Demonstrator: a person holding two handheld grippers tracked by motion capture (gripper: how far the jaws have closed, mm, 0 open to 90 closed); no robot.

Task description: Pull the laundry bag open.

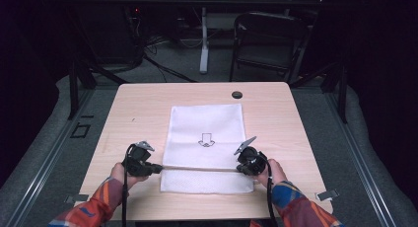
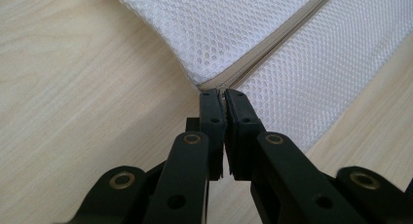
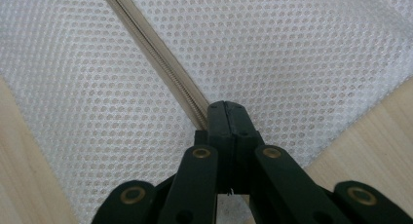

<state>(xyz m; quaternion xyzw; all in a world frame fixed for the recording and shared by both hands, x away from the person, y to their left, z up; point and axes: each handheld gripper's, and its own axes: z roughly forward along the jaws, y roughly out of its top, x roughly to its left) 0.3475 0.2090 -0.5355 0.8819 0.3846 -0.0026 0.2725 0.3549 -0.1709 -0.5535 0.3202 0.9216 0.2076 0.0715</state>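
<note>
A white mesh bag (image 1: 206, 123) lies flat on the wooden table (image 1: 143, 108), with a black arrow print (image 1: 206, 139) on it. A beige zipper (image 1: 199, 168) runs across it near the front. My left gripper (image 1: 158, 168) is shut at the zipper's left end (image 2: 214, 84); its tips (image 2: 222, 93) pinch the bag's edge, which rises slightly there. My right gripper (image 1: 240, 168) is shut over the zipper (image 3: 156, 48) near its right end, and the zipper line vanishes under the closed tips (image 3: 225, 105). Whatever the tips hold there is hidden.
A small black round cap (image 1: 237, 94) sits in the tabletop behind the bag. A dark folding chair (image 1: 268, 39) and a white table leg (image 1: 203, 39) stand on the floor beyond the table. Bare wood flanks the bag on both sides.
</note>
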